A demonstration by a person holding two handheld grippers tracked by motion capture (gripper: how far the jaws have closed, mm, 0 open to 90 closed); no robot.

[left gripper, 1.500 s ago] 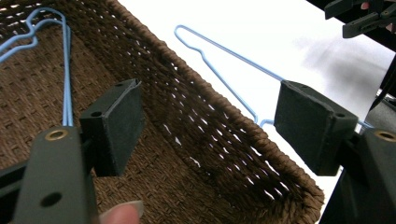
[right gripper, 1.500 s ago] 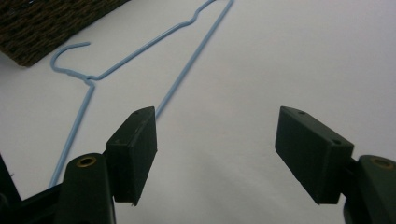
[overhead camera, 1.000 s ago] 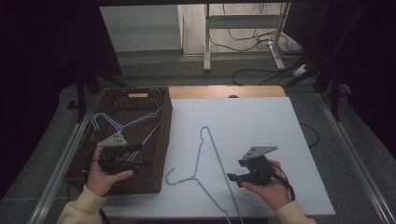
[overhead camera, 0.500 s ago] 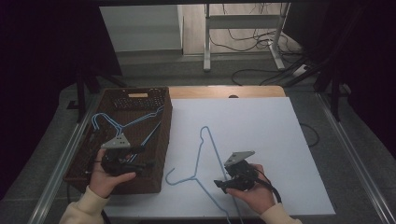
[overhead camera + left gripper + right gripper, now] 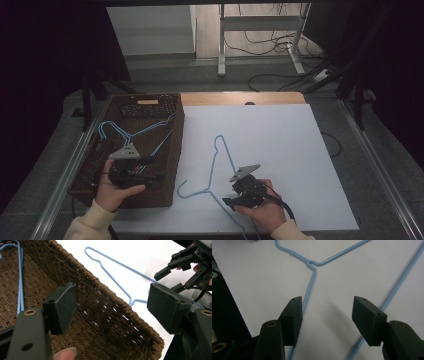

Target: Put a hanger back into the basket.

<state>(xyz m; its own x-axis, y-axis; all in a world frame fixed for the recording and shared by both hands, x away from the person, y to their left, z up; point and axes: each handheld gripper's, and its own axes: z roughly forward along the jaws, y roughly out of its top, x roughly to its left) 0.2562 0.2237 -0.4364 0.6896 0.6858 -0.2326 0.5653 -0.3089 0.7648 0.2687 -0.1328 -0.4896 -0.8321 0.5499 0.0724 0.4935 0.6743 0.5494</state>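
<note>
A light blue wire hanger (image 5: 220, 162) lies flat on the white table top (image 5: 280, 150), its hook toward the near left. My right gripper (image 5: 229, 199) hovers low over the hanger's near end. In the right gripper view the hanger (image 5: 312, 272) forks just ahead of my right gripper (image 5: 327, 315). One wire runs along the left jaw's inner edge and the other passes under the right jaw. The jaws have just been closing and press on nothing. My left gripper (image 5: 156, 169) is open over the brown woven basket (image 5: 172, 150), nothing between its jaws (image 5: 112, 302).
The basket's rim (image 5: 117, 307) borders the white top on the left, and blue hangers (image 5: 125, 132) and a dark keyboard-like item (image 5: 147, 107) lie inside it. Cables and a metal stand (image 5: 260, 45) are on the floor beyond the table.
My right gripper has moved left and a little down, onto the hanger's near end, and its jaws stand narrower. The left gripper has stayed over the basket.
</note>
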